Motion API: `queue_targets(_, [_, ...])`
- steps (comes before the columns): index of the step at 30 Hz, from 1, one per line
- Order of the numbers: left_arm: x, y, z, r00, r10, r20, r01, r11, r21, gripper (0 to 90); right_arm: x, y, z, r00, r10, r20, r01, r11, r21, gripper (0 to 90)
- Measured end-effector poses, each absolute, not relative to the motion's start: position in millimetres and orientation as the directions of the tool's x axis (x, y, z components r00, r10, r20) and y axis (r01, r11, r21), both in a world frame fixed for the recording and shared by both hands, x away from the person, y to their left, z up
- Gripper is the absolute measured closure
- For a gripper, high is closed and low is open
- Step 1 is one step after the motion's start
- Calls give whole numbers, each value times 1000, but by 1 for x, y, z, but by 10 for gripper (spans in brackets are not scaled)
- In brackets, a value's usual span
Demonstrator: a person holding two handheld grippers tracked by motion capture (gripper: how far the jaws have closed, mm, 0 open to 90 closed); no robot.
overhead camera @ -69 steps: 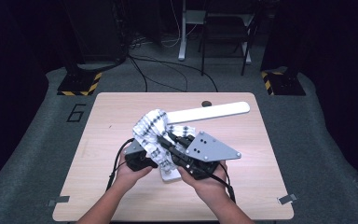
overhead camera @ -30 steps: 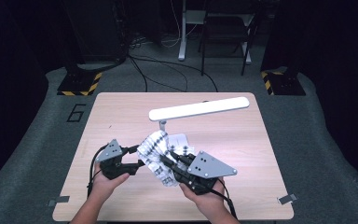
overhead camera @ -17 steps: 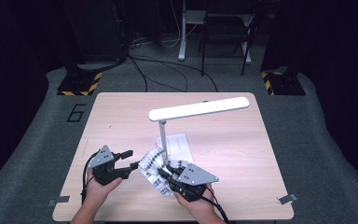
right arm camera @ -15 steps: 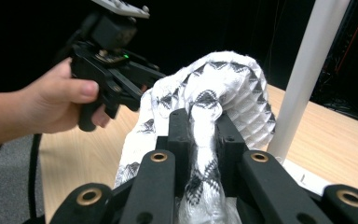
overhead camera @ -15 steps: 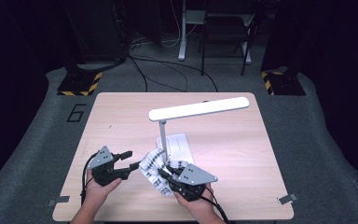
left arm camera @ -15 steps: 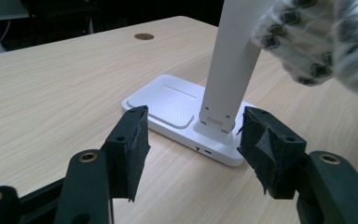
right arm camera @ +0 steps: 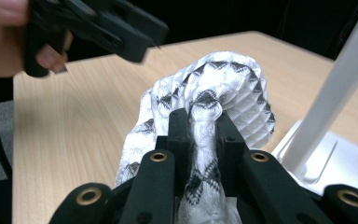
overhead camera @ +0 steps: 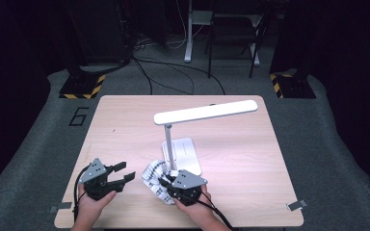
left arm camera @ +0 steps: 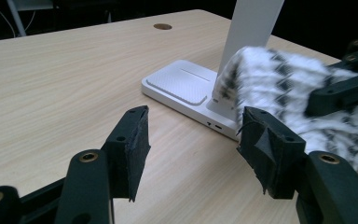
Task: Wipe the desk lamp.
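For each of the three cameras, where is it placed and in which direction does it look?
High view: above the person's side, looking forward and down on the light wooden table; both hands show, with the left gripper and right gripper.
Left gripper view: rides the left gripper, looking between open jaws at the white desk lamp.
Right gripper view: rides the right gripper, shut on the white, black-patterned cloth.
All views share cloth and lamp.

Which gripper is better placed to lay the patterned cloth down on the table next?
Right. The right gripper is already shut on the cloth, low over the table beside the lamp. The left gripper is open with nothing between its jaws, apart from the cloth.
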State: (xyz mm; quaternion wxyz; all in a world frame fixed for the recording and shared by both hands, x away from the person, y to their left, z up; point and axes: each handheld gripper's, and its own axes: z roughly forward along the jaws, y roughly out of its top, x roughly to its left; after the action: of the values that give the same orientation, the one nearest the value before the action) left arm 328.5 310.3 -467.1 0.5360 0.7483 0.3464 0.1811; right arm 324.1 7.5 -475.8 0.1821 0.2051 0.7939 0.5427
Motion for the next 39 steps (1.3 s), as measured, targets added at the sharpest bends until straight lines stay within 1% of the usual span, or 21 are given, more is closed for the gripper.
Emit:
queue_targets(1, [328,310,-467,694,713,-100,324,-185,928,421,324,8,-476,-850,523,-67,128,327,936,799])
queue_targets(2, [327,312,-468,690,717,-104,328,-181,927,421,327,11,-480,-845,533,-51,162,347,924,796])
queue_targets(3, [327,312,-468,690,717,-104,328,-181,927,421,327,11,-480,-845,533,-51,162,347,924,796])
queue_targets(5, [328,314,-469,687,718,-111,331,-174,927,421,332,16,-487,-832,553,-27,211,363,908,790])
queue_targets(7, [328,315,-470,685,720,-114,341,-178,923,421,335,16,-492,-838,544,-28,224,391,893,788])
queue_targets(14, [330,316,-472,675,729,-113,336,-168,927,421,341,21,-503,-842,539,-18,255,427,867,769])
queue_targets(18, [330,312,-473,676,727,-117,335,-163,928,421,340,23,-507,-842,540,-17,259,431,865,676])
queue_targets(19, [330,312,-473,685,720,-110,337,-180,924,419,340,24,-507,-833,553,-21,256,418,872,609])
queue_targets(21, [330,310,-473,688,717,-112,340,-182,923,419,339,23,-506,-833,553,-11,260,410,874,550])
queue_targets(22, [330,309,-473,695,713,-99,336,-200,921,418,339,22,-506,-837,547,-14,253,410,877,527])
queue_targets(23, [330,309,-473,695,713,-99,336,-200,921,418,339,22,-506,-837,547,-14,253,410,877,527])
queue_targets(25, [330,307,-473,695,712,-102,339,-200,919,418,339,22,-507,-838,546,-12,255,411,875,499])
queue_targets(27, [330,305,-473,699,708,-100,335,-201,920,417,339,21,-506,-842,540,-20,244,413,877,496])
queue_targets(30, [329,301,-473,711,696,-96,334,-214,918,416,336,19,-502,-834,552,-13,241,384,891,493])
queue_targets(32, [328,297,-474,716,692,-90,332,-224,916,412,333,14,-496,-830,557,-3,241,364,899,502])
queue_targets(33, [327,293,-475,717,691,-90,333,-226,915,412,331,7,-491,-828,560,-15,226,358,906,511])
queue_targets(34, [326,287,-475,738,672,-64,324,-269,907,409,331,4,-488,-826,563,-22,219,357,908,513])
queue_targets(35, [326,287,-475,738,672,-64,324,-269,907,409,331,4,-488,-826,563,-22,219,357,908,513])
queue_targets(36, [324,279,-477,755,651,-72,329,-282,901,406,332,-4,-482,-821,570,-31,211,353,912,515])
queue_targets(39, [323,271,-480,773,631,-67,327,-306,894,399,331,-13,-476,-803,595,-19,222,328,918,519])
